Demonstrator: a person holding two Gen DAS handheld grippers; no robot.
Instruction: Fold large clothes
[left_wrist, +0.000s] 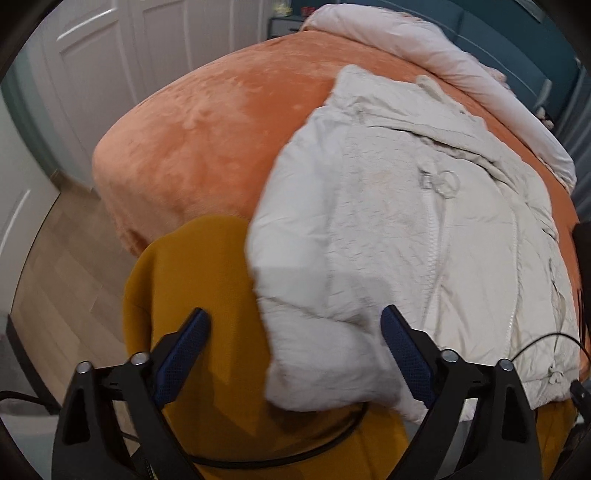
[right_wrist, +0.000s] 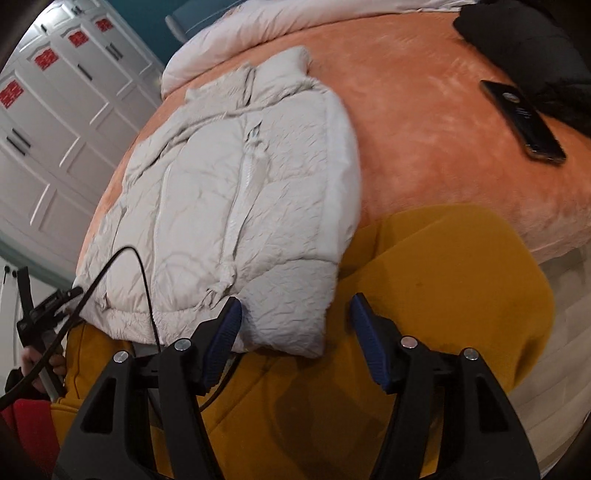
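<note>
A cream puffer jacket (left_wrist: 388, 221) (right_wrist: 229, 199) lies zip-up on the orange bedspread (left_wrist: 207, 147), collar toward the far side. One sleeve (left_wrist: 325, 332) lies along its body and reaches the hem. The hem overlaps a mustard-yellow garment (left_wrist: 199, 280) (right_wrist: 443, 273) at the bed's near edge. My left gripper (left_wrist: 295, 315) hovers open above the sleeve end and the yellow cloth, with neither pad pressing on fabric. My right gripper (right_wrist: 295, 304) is open over the jacket's lower corner and grips nothing.
A dark phone (right_wrist: 522, 120) and a black garment (right_wrist: 528, 48) lie on the bedspread at the far right. A white duvet (left_wrist: 424, 55) is bunched along the head of the bed. White wardrobe doors (right_wrist: 55, 129) stand beyond. A black cable (right_wrist: 122, 273) crosses the jacket's hem.
</note>
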